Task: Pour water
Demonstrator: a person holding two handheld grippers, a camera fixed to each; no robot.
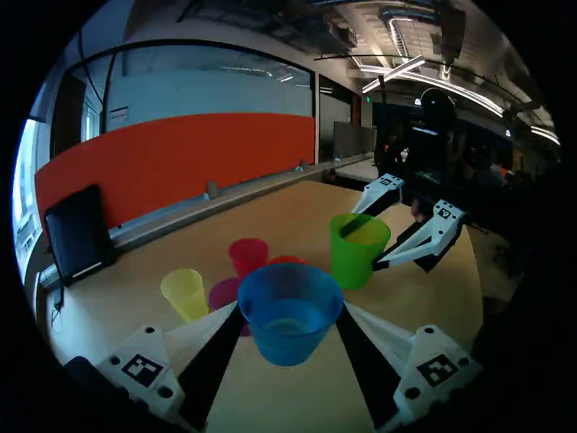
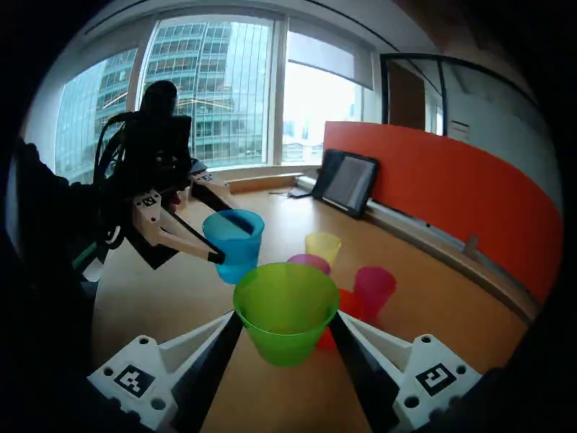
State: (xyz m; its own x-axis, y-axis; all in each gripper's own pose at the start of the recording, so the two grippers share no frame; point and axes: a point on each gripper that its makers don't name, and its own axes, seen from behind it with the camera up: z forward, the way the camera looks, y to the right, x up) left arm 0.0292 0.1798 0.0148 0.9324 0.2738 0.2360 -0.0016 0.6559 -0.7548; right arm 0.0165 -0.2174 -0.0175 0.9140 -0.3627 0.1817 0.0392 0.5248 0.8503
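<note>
- Your left tool (image 1: 290, 312) is clamped on the blue cup (image 1: 290, 343). The cup is upright, made of translucent plastic, and has a little water low inside.
- Your right tool (image 2: 286, 317) is clamped on the green cup (image 2: 286, 340), also upright, near the blue one but not touching it.
- Close by on the bench (image 1: 425, 303), a yellow cup (image 1: 185, 292), a purple cup (image 1: 223, 294), a pink cup (image 1: 248, 256) and a red cup (image 2: 348, 303) stand in a tight cluster, all tapered plastic.
- The bench is pale, smooth wood. A dark tablet (image 1: 78, 232) is propped at its far edge, beside an orange partition (image 1: 180, 155).
- Square black-and-white markers (image 1: 142, 368) sit on each tool.
</note>
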